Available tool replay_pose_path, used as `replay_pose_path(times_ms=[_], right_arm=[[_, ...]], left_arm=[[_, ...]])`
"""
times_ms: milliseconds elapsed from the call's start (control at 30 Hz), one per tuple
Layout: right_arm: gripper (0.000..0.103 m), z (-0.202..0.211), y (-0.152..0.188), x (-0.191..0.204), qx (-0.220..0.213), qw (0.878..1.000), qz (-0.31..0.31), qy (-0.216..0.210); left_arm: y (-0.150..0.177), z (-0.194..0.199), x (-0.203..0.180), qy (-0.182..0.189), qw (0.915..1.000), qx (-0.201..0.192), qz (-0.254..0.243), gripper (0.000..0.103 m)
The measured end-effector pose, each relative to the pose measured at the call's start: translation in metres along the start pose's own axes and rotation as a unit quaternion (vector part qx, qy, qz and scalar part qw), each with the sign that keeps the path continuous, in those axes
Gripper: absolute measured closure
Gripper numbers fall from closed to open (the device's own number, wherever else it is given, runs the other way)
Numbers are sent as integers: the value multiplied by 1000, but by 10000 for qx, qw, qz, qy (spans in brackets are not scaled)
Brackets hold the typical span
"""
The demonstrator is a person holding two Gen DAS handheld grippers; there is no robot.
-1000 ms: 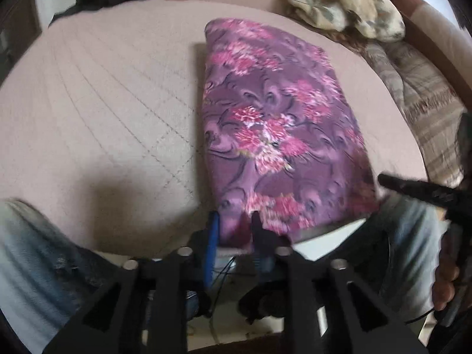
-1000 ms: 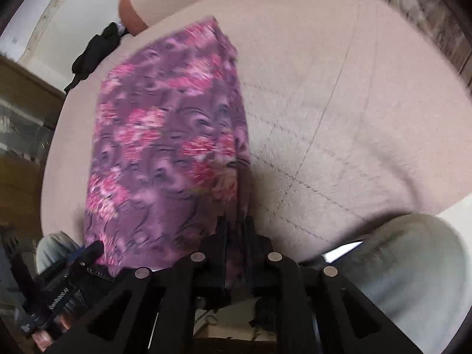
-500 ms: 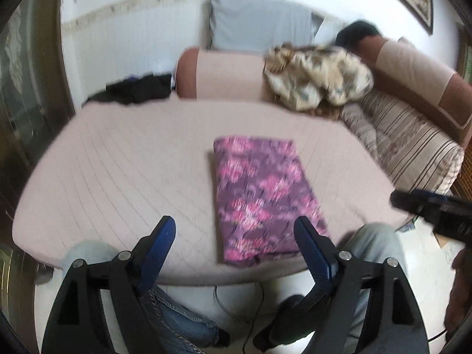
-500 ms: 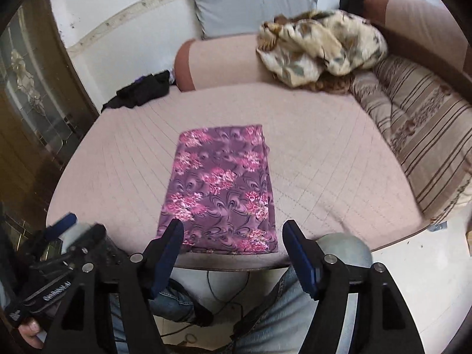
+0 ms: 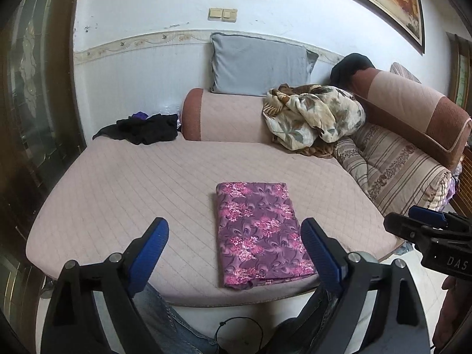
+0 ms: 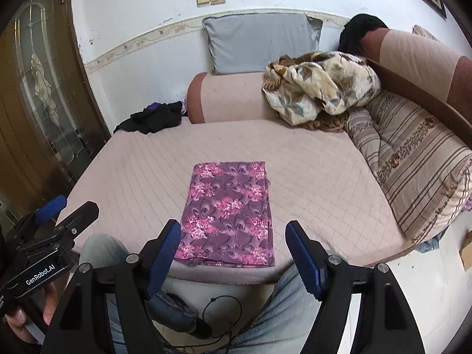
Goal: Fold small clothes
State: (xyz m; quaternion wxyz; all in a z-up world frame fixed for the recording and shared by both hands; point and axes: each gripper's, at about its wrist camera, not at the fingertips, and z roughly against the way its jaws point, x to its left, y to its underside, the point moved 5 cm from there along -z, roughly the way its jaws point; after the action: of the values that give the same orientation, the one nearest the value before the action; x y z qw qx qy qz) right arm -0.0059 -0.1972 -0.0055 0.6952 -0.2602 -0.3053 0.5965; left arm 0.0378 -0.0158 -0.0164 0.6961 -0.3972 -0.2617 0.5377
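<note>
Here the purple floral folded cloth [image 5: 259, 233] [image 6: 228, 215] lies flat near the front edge of the pink quilted mattress [image 5: 132, 183] [image 6: 318, 177]. The left gripper [image 5: 234, 246] and right gripper [image 6: 233, 244] hang above that edge, each spread wide and holding nothing, clear of the cloth.

"GenRobot.AI" on left hand-held gripper [image 6: 63, 215], "DAS" on right hand-held gripper [image 5: 424, 224]

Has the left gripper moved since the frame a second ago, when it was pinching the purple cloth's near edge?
Yes. The left gripper has let go and drawn back and up from the bed's near edge; its jaws stand open, clear of the folded purple cloth.
</note>
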Motion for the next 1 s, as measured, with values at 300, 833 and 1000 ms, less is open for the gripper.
replay_pose_path(times_ms=[300,833,1000], right_arm=[[24,-3,-8,2,-120,9999,26,11],[23,-38,-30,-4,-6,9999,53,114],[23,-53,-37,-8,39,9999,70,130]], left_arm=[[-3,-5,0,-101,9999,-30,-7,10],[-23,-42,0,-236,9997,63,26,10],[-28,-56,1,-255,9996,140,29,9]])
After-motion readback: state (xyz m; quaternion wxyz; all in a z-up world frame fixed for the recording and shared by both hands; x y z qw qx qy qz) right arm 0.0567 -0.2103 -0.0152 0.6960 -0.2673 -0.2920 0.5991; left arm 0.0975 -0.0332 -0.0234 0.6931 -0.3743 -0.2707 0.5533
